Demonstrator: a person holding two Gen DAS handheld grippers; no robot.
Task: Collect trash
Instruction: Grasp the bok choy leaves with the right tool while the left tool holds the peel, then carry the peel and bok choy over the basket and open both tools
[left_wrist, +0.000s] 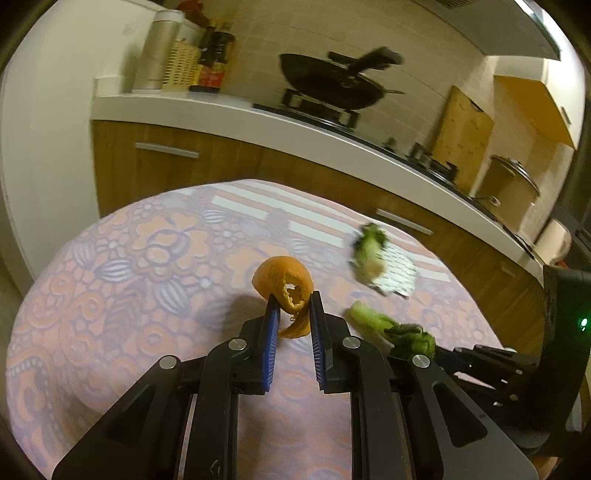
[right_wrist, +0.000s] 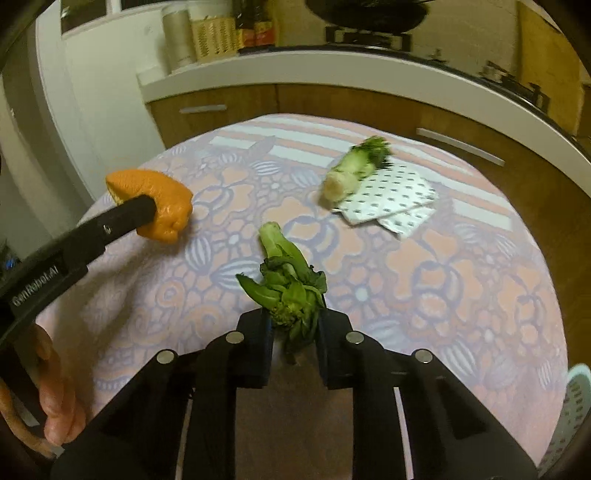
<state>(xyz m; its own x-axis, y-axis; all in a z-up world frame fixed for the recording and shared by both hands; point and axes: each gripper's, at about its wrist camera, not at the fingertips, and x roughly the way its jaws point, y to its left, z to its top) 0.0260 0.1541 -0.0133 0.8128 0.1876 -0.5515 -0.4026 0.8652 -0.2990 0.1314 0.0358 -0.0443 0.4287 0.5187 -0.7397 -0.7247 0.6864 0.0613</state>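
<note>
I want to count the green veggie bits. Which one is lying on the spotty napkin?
The pale stalk at the far side rests on the napkin. The other, leafier stalk is pinched in the right hand-held gripper.

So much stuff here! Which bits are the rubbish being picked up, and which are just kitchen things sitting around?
Part of the job:
- orange peel, held in the left gripper
- leafy vegetable scrap, held in the right gripper
- vegetable stump on the table
- spotted napkins

Just lying about:
- wok on the stove
- bottles
- cutting board
- lidded pot
</note>
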